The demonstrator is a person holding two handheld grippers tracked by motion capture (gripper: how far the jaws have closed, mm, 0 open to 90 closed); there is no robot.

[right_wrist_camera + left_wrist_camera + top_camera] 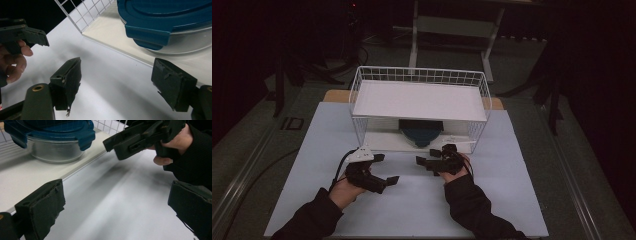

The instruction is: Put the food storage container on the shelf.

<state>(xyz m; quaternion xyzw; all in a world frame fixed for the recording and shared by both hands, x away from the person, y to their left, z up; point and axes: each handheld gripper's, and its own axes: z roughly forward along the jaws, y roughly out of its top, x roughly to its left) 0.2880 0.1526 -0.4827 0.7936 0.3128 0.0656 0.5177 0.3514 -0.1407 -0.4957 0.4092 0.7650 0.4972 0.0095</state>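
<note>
The left gripper (384, 168) stood wide open and empty over the table (512, 200), just in front of the rack (419, 75). The right gripper (426, 156) was likewise wide and empty, near the left one, both pointing inward. Beyond their jaws the container (190, 41) sat on the rack's bottom shelf (17, 177), under the upper shelf. Its clear bowl looked like glass: probably heavy, rigid, slick and breakable. The blue lid (62, 132) had 4-sided clip tabs, likely the surest hold, 1 gripper per side. Headroom under the upper shelf looked tight; the front was open, so sliding it out seemed easiest.
</note>
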